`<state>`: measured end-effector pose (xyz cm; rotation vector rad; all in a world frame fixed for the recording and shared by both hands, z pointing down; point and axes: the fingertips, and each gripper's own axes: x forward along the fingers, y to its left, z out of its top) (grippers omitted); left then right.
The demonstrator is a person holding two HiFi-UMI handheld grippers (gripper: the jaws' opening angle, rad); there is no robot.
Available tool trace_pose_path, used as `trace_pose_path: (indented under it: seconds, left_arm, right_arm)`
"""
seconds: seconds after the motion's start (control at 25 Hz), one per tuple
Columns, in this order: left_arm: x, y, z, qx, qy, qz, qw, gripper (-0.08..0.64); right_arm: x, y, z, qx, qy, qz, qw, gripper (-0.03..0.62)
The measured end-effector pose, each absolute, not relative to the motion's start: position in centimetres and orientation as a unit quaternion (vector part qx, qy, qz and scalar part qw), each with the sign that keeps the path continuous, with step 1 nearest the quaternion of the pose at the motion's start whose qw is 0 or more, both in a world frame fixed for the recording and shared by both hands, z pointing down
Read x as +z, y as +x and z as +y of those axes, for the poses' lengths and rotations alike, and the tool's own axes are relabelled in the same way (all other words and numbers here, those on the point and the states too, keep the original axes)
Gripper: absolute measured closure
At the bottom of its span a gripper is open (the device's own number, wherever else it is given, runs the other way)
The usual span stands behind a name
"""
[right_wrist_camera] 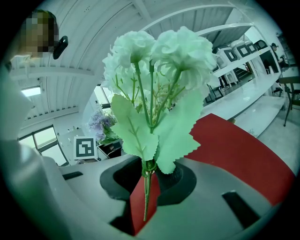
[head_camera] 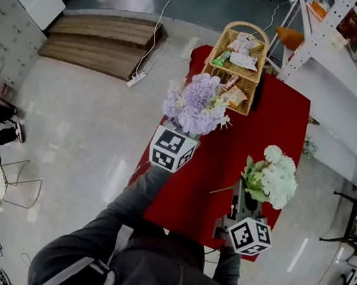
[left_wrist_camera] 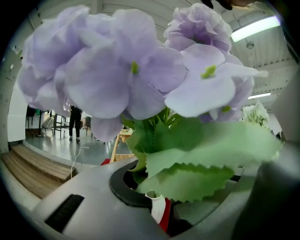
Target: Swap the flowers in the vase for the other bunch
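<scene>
- Left gripper (head_camera: 180, 139) holds purple flowers (head_camera: 197, 103) over the left edge of the red table (head_camera: 279, 119).
- Right gripper (head_camera: 243, 202) holds white flowers (head_camera: 273, 175) above the table's near end.
- Basket (head_camera: 259, 77) of packets stands at the far end.
- Wooden steps (head_camera: 100, 43) lie on the floor, upper left.

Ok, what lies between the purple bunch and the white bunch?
Nothing but bare red tablecloth, seen in the head view between the purple bunch and the white bunch.

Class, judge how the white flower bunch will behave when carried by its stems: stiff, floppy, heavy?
Probably light: the right tool holds the white bunch upright by thin stems alone. Stems look wiry, so likely stiffish; the broad heads may sway.
</scene>
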<state>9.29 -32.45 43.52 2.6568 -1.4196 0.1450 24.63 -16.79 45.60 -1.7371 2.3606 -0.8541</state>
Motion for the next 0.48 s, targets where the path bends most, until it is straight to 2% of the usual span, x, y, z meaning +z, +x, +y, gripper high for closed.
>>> trace_pose_path:
  seconds: [0.48]
  left_arm:
    - [39.9,8.7,-31.9,0.033,0.887,-0.457,0.063,0.514]
  right_arm:
    - [44.9,24.5,-16.9,-0.271,-0.570,0.775,0.049,0.518]
